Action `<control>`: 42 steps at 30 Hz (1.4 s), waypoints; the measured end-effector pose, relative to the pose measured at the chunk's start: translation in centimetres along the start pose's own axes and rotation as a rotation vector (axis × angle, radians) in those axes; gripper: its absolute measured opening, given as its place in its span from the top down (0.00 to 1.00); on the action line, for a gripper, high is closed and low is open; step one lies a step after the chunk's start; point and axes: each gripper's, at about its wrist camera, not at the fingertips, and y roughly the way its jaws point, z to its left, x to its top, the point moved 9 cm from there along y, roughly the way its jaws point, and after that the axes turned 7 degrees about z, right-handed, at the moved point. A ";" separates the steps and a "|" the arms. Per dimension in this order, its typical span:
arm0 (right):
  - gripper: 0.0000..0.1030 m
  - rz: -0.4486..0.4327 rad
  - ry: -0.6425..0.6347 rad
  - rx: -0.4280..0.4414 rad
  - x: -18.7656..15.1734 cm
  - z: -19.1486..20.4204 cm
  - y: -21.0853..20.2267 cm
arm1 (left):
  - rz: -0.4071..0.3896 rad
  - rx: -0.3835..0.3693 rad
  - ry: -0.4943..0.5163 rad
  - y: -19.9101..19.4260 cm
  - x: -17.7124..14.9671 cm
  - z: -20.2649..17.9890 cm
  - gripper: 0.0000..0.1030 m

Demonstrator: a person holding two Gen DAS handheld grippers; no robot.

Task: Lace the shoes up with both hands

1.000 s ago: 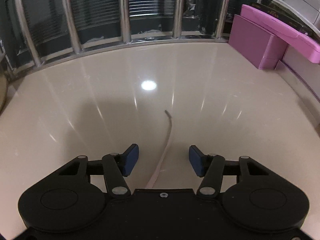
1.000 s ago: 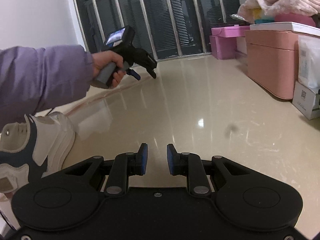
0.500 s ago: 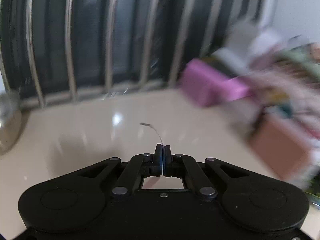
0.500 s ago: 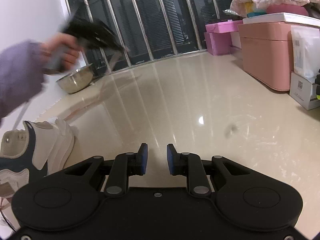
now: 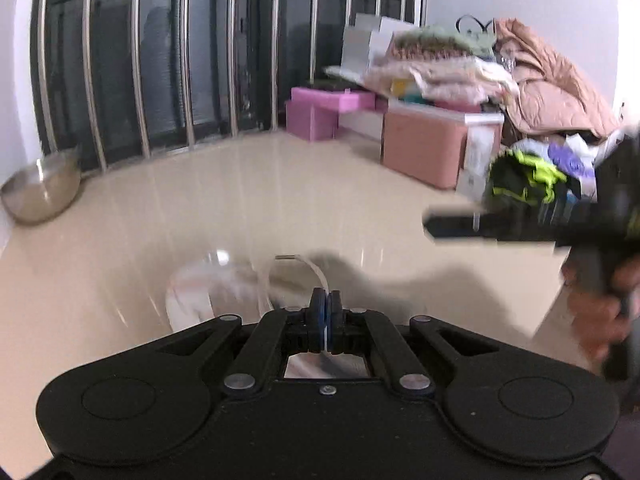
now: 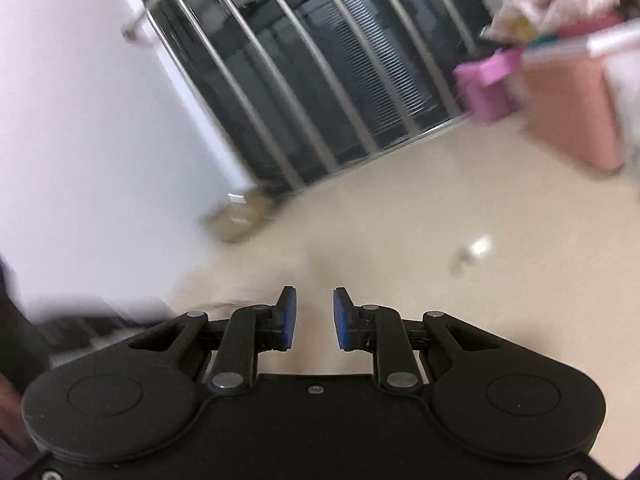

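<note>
Now, left tool point(image 5: 327, 306): jaws pressed together on a thin pale lace point(image 5: 308, 266); short free end with its aglet curls up and back over the pads
right tool point(image 6: 314, 318): jaws stand partly apart, a clear gap between the blue pads, nothing in it; in the left view it appears as a dark blur at the right, gripped by a hand point(image 5: 600, 312)
shoe point(image 5: 216, 296): pale and blurred, on the floor point(image 5: 240, 200) just ahead of the left tool; hidden in the right view
risk, slip: thin lace held near its end; a sharp tug could draw it out of the pads
risk, shoe drags: nothing pins the shoe; pulling the lace may slide it across the floor
risk, missed handover: right tool comes in from the side; the floppy aglet may dodge its narrow gap
risk, view: both pictures are smeared; eyelets cannot be made out
</note>
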 end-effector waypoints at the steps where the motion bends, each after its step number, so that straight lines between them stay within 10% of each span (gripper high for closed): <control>1: 0.78 0.014 0.031 0.040 0.0 0.7 0.0 | -0.007 0.000 0.001 -0.3 -0.2 -0.2 0.99; 16: 0.76 0.285 0.308 0.385 -0.7 5.5 4.7 | -0.230 -0.027 0.089 -5.8 -0.8 -2.0 0.99; 26: 0.99 0.252 0.183 0.312 -0.7 7.9 3.8 | -0.235 -0.085 -0.015 -5.7 -1.4 -1.1 0.98; 28: 0.99 0.203 0.133 0.290 -0.5 8.9 3.0 | -0.253 -0.109 -0.070 -5.9 -1.1 -0.4 0.85; 30: 0.99 0.136 0.048 0.270 -0.4 10.2 1.9 | -0.291 -0.124 -0.126 -6.4 -0.7 0.2 0.40; 31: 0.99 0.116 0.005 0.259 -0.4 10.9 1.5 | -0.323 -0.129 -0.143 -6.8 -0.2 0.5 0.37; 34: 0.99 0.095 -0.083 0.268 -0.9 13.2 0.7 | -0.365 -0.134 -0.125 -7.2 1.3 0.5 0.39; 38: 0.99 0.072 -0.174 0.232 -1.0 14.6 -0.1 | -0.385 -0.137 -0.129 -6.9 2.0 0.6 0.90; 42: 0.96 0.086 -0.176 0.263 -1.2 15.1 -0.7 | -0.393 -0.163 -0.157 -7.0 1.5 0.7 0.98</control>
